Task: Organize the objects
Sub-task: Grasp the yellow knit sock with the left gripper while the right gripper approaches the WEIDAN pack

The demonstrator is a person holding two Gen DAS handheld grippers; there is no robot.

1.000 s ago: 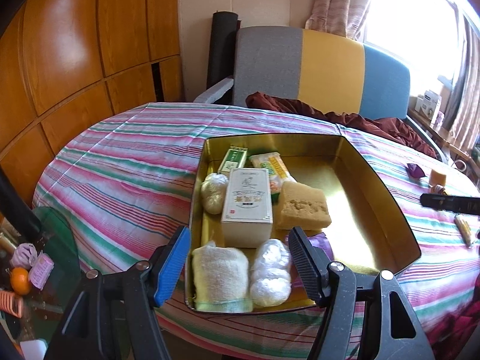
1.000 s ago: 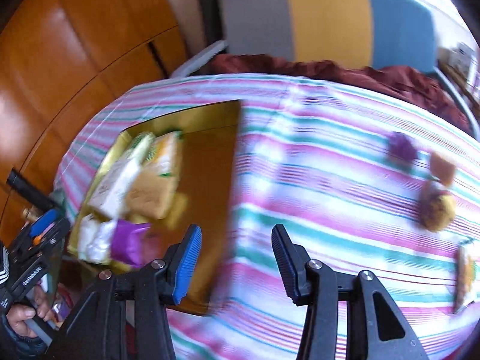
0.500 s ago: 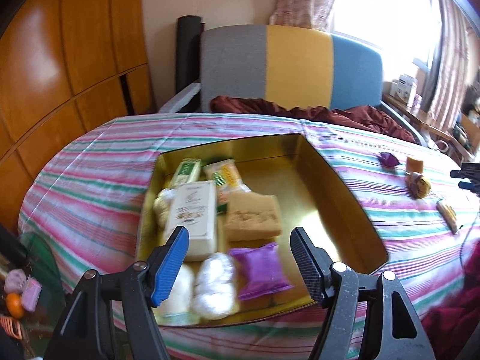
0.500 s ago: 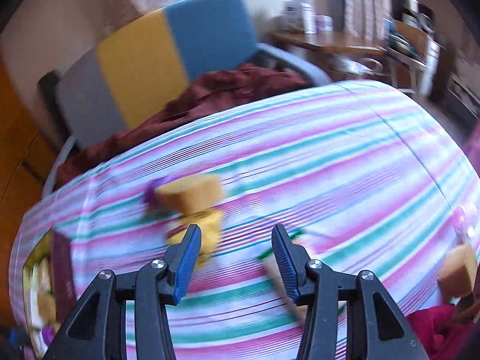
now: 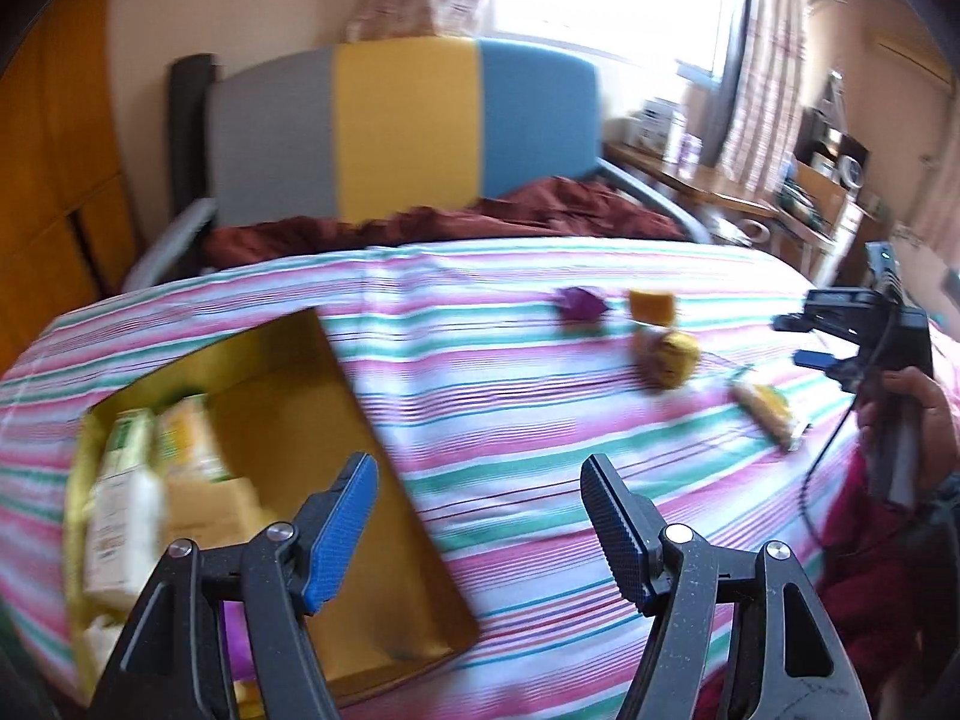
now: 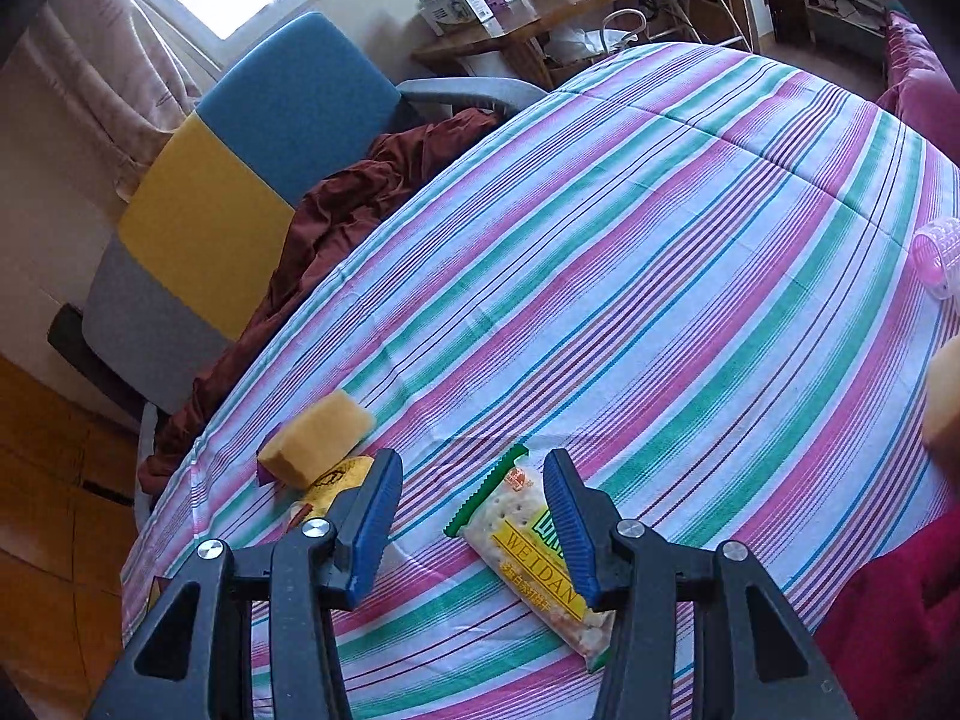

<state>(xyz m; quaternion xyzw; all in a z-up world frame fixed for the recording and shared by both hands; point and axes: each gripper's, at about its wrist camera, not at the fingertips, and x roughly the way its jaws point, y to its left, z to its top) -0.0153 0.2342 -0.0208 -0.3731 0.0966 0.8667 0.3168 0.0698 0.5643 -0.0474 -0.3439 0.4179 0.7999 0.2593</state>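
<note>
The right claw (image 6: 474, 531), part-open and empty, hovers over the light, crinkly, breakable cracker packet (image 6: 528, 546); grip across its middle.

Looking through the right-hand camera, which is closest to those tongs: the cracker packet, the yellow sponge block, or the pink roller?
1. Cracker packet, lying between the open right tongs.
2. Yellow sponge block, up and left.
3. Pink roller, far right edge of the striped cloth.

Left tool (image 5: 480, 516) and right tool (image 6: 474, 510) (both tilted downward) gape empty.
</note>
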